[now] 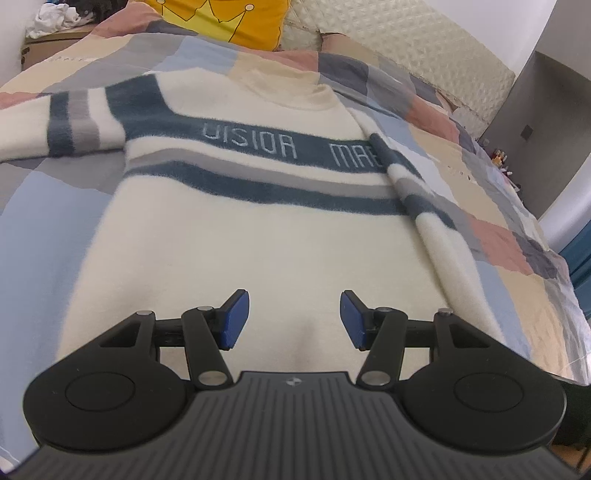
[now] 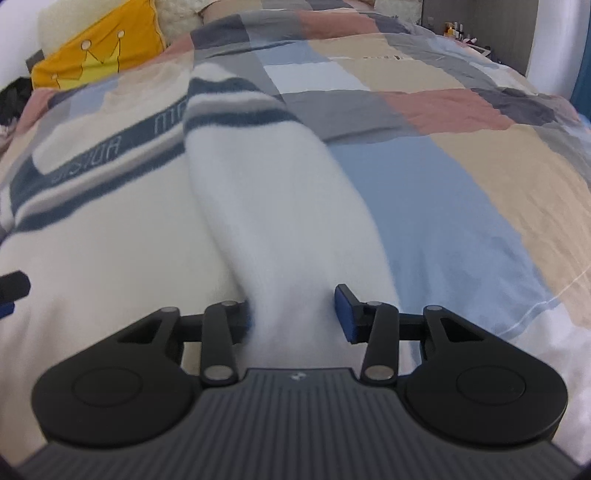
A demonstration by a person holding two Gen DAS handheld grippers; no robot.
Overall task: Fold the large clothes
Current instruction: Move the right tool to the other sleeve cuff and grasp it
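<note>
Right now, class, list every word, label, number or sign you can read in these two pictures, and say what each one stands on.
"VISION" on the dark blue chest band of the sweater, pale knitted letters, last letter oddly shaped.
"MAE", further right on the same band; the rest is hidden under the folded sleeve.
Small round emblem on the left gripper body: too small to read.
Yellow pillow: crown drawing only, no words.
Right wrist view: the band lettering is blurred.
</note>
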